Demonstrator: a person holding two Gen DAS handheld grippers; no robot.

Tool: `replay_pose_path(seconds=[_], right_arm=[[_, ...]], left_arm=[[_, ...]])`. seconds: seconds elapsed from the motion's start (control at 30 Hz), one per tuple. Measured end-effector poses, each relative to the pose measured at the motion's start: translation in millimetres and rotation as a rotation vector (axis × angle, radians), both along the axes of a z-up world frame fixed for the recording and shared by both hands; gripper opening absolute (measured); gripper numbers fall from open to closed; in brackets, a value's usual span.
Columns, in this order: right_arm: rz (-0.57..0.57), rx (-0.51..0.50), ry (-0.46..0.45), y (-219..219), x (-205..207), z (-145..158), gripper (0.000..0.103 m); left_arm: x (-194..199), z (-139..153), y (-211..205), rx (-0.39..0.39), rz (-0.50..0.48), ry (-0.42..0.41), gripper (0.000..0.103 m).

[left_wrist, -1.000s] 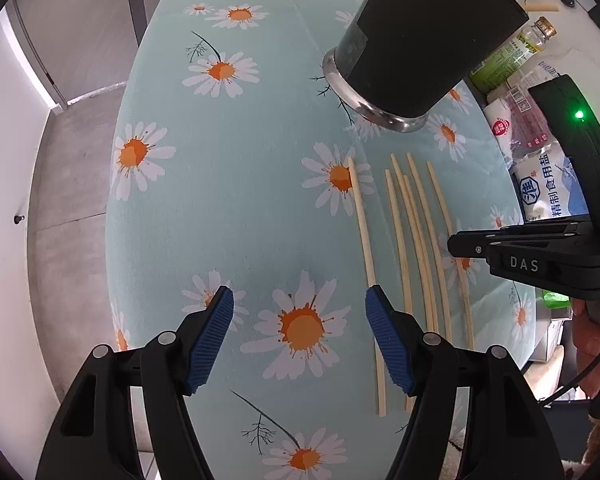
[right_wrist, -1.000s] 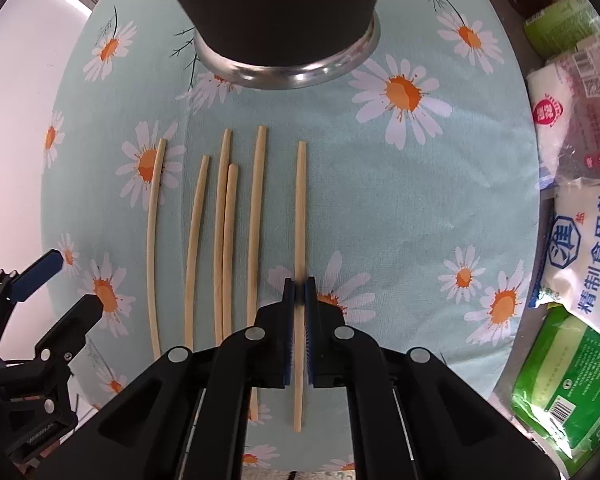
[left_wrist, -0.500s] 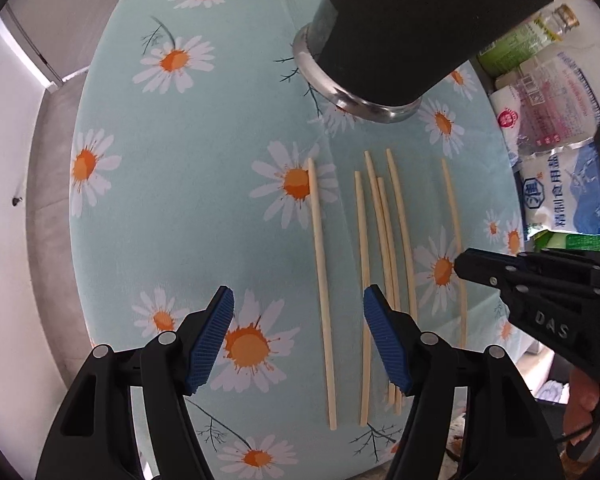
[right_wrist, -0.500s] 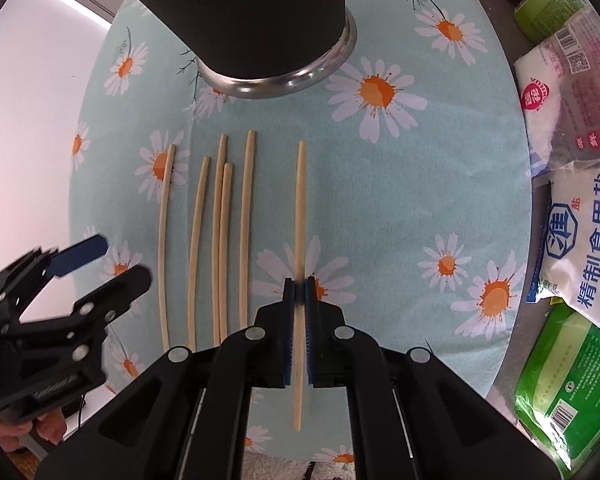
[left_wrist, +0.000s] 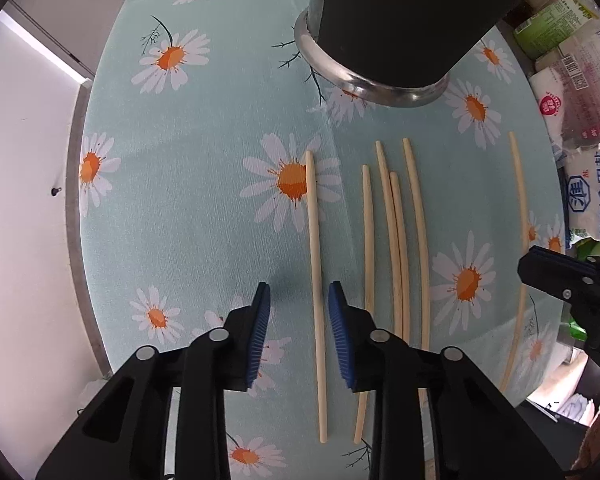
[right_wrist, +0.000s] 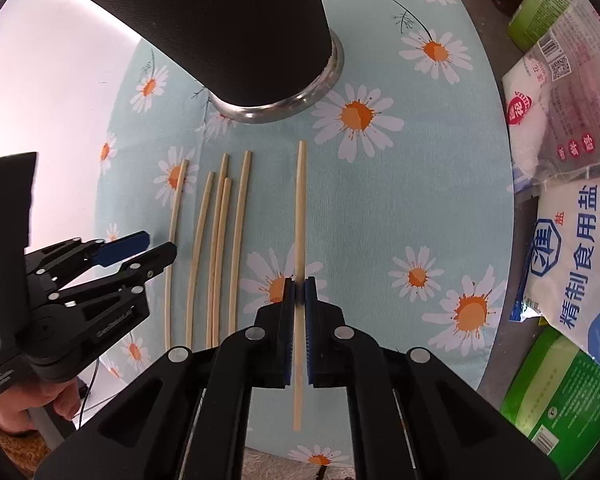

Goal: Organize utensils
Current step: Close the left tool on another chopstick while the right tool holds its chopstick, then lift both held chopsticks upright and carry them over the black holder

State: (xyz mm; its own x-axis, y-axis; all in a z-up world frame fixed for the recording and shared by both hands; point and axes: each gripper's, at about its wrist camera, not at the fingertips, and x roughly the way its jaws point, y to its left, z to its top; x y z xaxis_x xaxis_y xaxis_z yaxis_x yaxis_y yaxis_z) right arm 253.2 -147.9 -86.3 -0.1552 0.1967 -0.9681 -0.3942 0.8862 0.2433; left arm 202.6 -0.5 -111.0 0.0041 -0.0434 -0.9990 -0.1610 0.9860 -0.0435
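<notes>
Several pale wooden chopsticks lie side by side on the daisy tablecloth [left_wrist: 204,208], in front of a black utensil holder [left_wrist: 384,20] with a metal foot. My left gripper [left_wrist: 300,310] points down over the leftmost chopstick [left_wrist: 313,220]. Its jaws are closing with that stick between the blue pads, near the right one, and the pads do not press on it. My right gripper [right_wrist: 299,292] is shut on the rightmost chopstick [right_wrist: 300,200], which stands apart from the row [right_wrist: 216,240]. The holder [right_wrist: 228,32] rises just beyond the chopstick tips. The left gripper [right_wrist: 158,244] shows at the right wrist view's left edge.
Food packets [right_wrist: 568,240] and a green package [right_wrist: 560,400] are stacked past the table's right edge. The cloth-covered table drops off on the left to a grey floor [left_wrist: 32,240]. A hand [right_wrist: 16,412] holds the left gripper's handle.
My left gripper has slid right across the cloth until it straddles the leftmost chopstick, and its jaws have narrowed. My right gripper, still shut on its chopstick, has drawn it right, away from the row.
</notes>
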Motion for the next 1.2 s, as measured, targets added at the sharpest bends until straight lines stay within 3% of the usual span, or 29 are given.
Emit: replay_pose_path(seconds=[0.3,0.57,0.87,1.07,1.2], right_arm=[[0.012,0.055,0.0,-18.0,3.7,14.6,0.006],[0.014,0.074,-0.002,-19.4,7.6,14.9,0.006],[0.011,0.114,-0.01,-20.1,3.2,23.4,0.006],[0.053,0.224,-0.026,-9.1,-9.6,36.2,0.006],[0.041,0.304,-0.071,-6.2,-15.9,50.8,0.006]], left_arm=[[1.3,-3.9,-15.0,0.017,0.006,0.017,0.006],[2.6,-5.7,-16.8,-0.022,0.009,0.004,0.004],[-16.5,20.9,-3.8,-0.105,0.055,-0.093,0.004],[-33.4,45.0,9.4,-0.177,0.094,-0.189,0.004],[-40.7,71.5,14.3,-0.223,0.078,-0.297,0.004]])
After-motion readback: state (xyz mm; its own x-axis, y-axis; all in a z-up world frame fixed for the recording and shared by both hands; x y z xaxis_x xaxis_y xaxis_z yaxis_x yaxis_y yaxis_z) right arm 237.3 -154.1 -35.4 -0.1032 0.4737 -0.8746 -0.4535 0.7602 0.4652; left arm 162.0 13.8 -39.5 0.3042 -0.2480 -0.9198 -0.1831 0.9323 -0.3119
